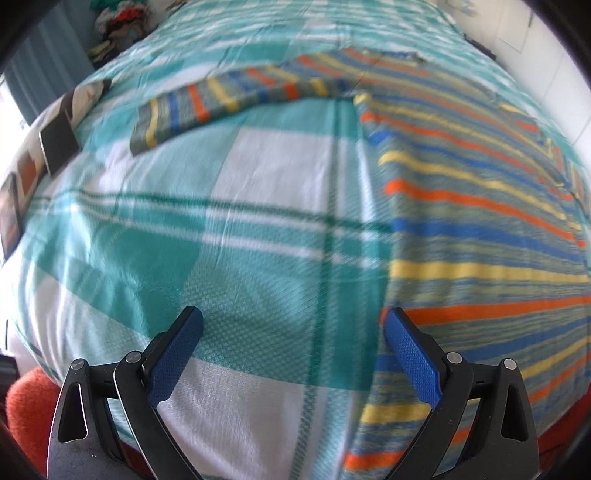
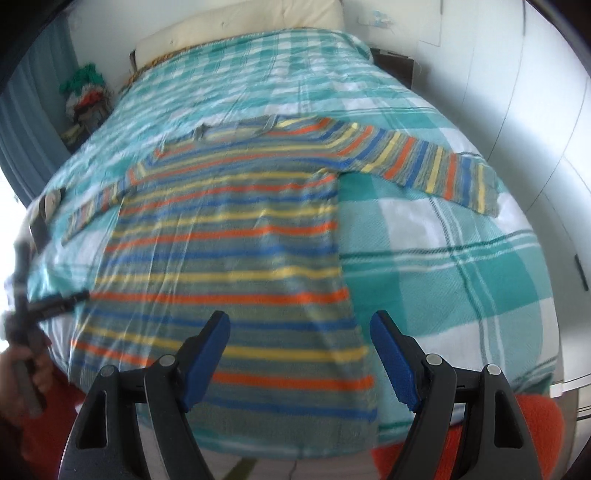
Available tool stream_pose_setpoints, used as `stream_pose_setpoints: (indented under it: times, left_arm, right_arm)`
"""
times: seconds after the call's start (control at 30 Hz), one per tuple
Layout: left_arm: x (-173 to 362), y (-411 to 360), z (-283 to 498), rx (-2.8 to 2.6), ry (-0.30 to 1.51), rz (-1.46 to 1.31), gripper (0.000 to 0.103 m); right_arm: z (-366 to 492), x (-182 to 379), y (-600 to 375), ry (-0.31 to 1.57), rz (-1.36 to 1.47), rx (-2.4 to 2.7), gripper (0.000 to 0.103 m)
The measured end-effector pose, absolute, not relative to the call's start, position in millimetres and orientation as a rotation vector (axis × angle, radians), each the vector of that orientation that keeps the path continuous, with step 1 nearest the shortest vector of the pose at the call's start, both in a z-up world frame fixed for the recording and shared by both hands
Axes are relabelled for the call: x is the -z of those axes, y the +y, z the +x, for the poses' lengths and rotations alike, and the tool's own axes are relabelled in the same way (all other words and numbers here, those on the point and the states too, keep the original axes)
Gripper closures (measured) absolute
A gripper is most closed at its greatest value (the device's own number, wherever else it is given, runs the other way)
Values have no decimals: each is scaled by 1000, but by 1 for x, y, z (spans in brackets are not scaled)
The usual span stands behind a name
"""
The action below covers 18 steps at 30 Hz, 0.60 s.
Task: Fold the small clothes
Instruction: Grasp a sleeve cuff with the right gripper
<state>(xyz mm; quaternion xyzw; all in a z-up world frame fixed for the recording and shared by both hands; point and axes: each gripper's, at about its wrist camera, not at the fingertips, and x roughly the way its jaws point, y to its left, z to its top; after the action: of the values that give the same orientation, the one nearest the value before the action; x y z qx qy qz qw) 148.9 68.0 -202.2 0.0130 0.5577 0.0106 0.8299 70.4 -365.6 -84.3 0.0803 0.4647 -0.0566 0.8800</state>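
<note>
Blue-padded fingers of the left gripper [image 1: 291, 325] stand spread wide over bare checked bedspread [image 1: 229, 221], nothing between them, just beside the side edge of the striped sweater [image 2: 229, 251]. Right gripper [image 2: 300, 328] fingers are also spread, empty, above the sweater's lower corner near the foot of the bed. It lies flat, sleeves out. Motion blur softens everything. A hand [image 2: 22, 373] is cut off at the edge. A cream pillow [image 2: 240, 26] sits at the head.

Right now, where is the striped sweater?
The striped sweater lies flat on the checked bedspread, sleeves spread, filling the right wrist view's centre, its hem nearest the open right gripper.
</note>
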Motion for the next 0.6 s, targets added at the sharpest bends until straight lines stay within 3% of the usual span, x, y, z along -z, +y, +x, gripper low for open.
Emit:
stream_pose_setpoints:
  times: [0.17,0.33,0.47,0.6]
  left_arm:
    - [209,69,134,-3,1074,34,0]
    - [207,69,138,3,1122,29,0]
    - [204,75,142,23,1135,6,1]
    - [197,80,137,12,1122,18,1]
  right_arm:
    - [104,89,-464,887,345,145,25]
    - [134,101,-613,803,642,328,26]
    - [158,128,-675,856,838,347,37]
    - [182,143,-682,932,825,340,46]
